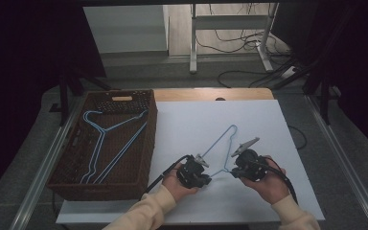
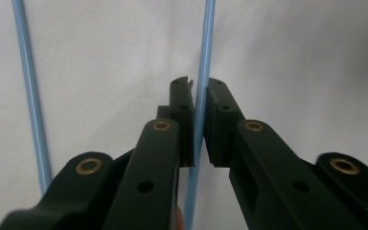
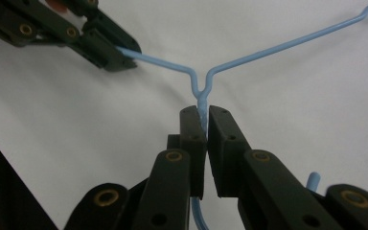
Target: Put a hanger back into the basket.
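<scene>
A light blue wire hanger (image 1: pixel 220 139) lies on the white table top (image 1: pixel 268 120). My right gripper (image 1: pixel 233 172) is shut on its twisted neck; in the right gripper view the pads (image 3: pixel 205 120) clamp the twist just below the fork of the hanger (image 3: pixel 278 48). My left gripper (image 1: pixel 207 178) is shut on one arm of the hanger. In the left gripper view its jaws (image 2: pixel 200 103) pinch the blue wire (image 2: pixel 206 43), and a second stretch of wire (image 2: pixel 28 96) runs alongside at the left. The right gripper view also has the left gripper (image 3: pixel 110 55) on that arm.
A dark brown woven basket (image 1: pixel 67 184) stands at the table's left and holds more blue hangers (image 1: pixel 105 139). Beyond the table's far edge are a desk frame (image 1: pixel 194 43) and cables on the floor.
</scene>
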The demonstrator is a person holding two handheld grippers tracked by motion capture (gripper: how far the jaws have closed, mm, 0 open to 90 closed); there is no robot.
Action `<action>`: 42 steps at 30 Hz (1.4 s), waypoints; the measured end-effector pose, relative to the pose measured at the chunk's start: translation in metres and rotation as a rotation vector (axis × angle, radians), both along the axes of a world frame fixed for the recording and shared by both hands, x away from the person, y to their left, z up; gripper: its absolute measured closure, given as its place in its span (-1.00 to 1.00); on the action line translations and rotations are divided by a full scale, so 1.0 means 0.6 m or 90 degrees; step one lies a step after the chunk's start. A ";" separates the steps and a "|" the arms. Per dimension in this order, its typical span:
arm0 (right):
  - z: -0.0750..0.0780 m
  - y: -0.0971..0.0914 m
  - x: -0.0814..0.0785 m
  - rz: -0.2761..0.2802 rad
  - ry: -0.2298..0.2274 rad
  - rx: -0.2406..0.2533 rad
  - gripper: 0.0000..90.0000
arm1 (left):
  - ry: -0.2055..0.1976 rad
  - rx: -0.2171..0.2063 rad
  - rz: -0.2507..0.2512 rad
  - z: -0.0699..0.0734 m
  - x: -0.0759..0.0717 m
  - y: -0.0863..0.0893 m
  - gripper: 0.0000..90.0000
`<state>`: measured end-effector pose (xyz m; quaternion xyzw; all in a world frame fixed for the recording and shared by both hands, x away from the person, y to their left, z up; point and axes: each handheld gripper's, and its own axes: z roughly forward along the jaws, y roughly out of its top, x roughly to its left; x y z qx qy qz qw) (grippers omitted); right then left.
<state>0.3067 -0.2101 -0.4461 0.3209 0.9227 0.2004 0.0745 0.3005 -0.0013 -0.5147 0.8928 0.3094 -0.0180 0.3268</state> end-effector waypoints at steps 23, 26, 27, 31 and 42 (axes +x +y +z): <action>0.065 -0.094 -0.034 -0.028 -0.256 0.292 -0.18 | -0.007 -0.104 0.084 0.076 0.019 0.068 0.91; 0.060 -0.106 -0.032 -0.038 -0.252 0.299 -0.21 | -0.010 -0.120 0.082 0.088 0.015 0.066 0.91; 0.056 -0.111 -0.032 -0.041 -0.252 0.297 -0.22 | -0.009 -0.129 0.077 0.091 0.013 0.065 0.91; 0.045 -0.124 -0.032 -0.052 -0.250 0.289 -0.23 | -0.017 -0.138 0.069 0.107 0.005 0.063 0.91; 0.021 -0.138 -0.026 -0.073 -0.231 0.259 -0.26 | -0.048 -0.177 0.057 0.160 -0.018 0.085 0.91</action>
